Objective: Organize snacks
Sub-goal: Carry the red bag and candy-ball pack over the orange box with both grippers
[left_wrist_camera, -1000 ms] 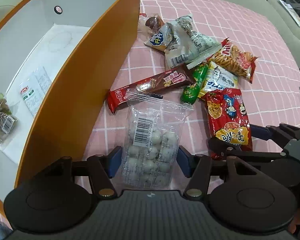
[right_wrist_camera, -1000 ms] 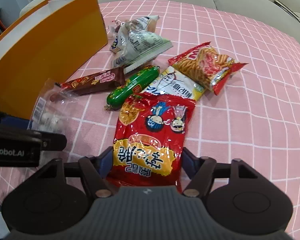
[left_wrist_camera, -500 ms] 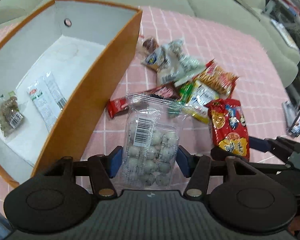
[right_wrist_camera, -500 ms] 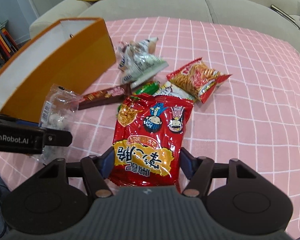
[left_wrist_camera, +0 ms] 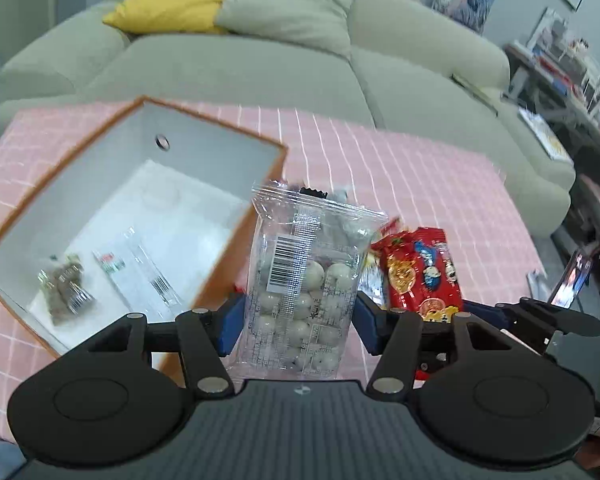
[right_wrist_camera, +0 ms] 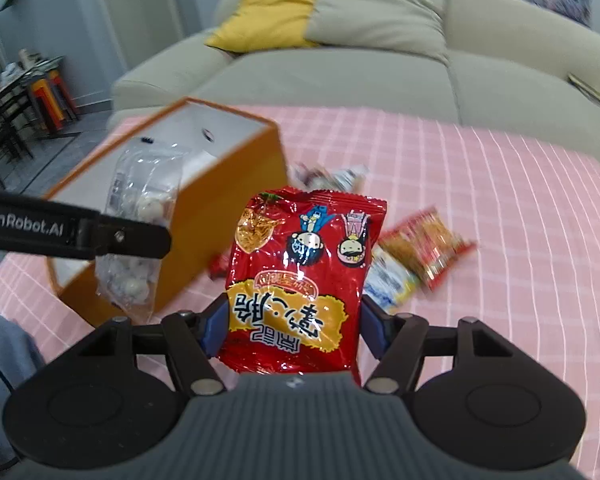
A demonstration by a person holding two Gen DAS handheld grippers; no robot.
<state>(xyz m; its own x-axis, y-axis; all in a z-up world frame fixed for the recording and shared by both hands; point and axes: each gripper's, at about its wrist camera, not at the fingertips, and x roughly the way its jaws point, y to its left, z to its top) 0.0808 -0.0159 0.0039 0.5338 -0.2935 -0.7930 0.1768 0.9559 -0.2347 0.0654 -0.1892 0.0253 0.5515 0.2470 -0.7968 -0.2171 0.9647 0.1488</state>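
Note:
My left gripper (left_wrist_camera: 300,320) is shut on a clear bag of white balls (left_wrist_camera: 300,280) and holds it upright in the air, beside the right wall of the orange box (left_wrist_camera: 228,252). The clear bag also shows in the right wrist view (right_wrist_camera: 140,216). My right gripper (right_wrist_camera: 292,332) is shut on a red snack bag (right_wrist_camera: 300,280), lifted above the pink checked cloth (right_wrist_camera: 480,184). The red bag shows in the left wrist view (left_wrist_camera: 424,276), just right of the clear bag. The box holds a brown snack pack (left_wrist_camera: 64,288) and a white packet (left_wrist_camera: 140,280).
Several snacks lie on the cloth right of the box: an orange-red chip bag (right_wrist_camera: 424,248), a white-and-yellow pack (right_wrist_camera: 388,284), crumpled wrappers (right_wrist_camera: 328,176). A grey-green sofa (left_wrist_camera: 260,60) with a yellow cushion (right_wrist_camera: 268,8) stands behind the table. Shelves (left_wrist_camera: 560,72) stand at the right.
Both grippers have risen with their bags, and the views have tilted up to show the sofa. The clear bag and red bag now hang well above the cloth.

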